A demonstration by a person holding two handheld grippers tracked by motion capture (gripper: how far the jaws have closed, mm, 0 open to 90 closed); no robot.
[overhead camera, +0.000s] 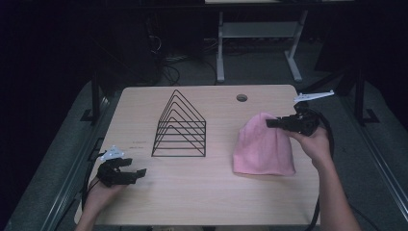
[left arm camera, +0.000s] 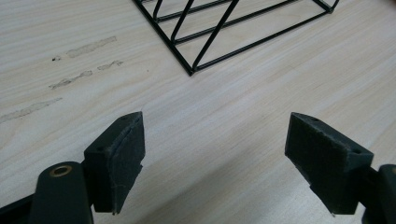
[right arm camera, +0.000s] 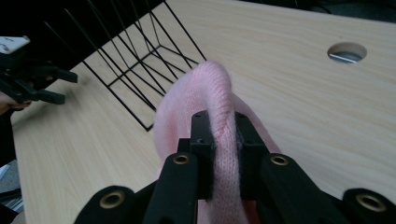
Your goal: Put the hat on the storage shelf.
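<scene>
My right gripper (right arm camera: 223,140) pinches the crown of a pink hat (overhead camera: 263,144), fingers (right arm camera: 201,154) shut on a fold of knit, the brim resting on the table (overhead camera: 202,192) below them. My left gripper (left arm camera: 215,154) hovers wide open and empty, the wire rack (overhead camera: 180,126) just ahead. Best, I judge, to lift slowly so the fold doesn't slip

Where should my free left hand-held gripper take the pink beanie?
Pinch the pink beanie at its open hem, the wide straight edge nearest you, coming in from the left. The crown is already pinched in the right hand-held gripper, and the hem lies flat.
</scene>
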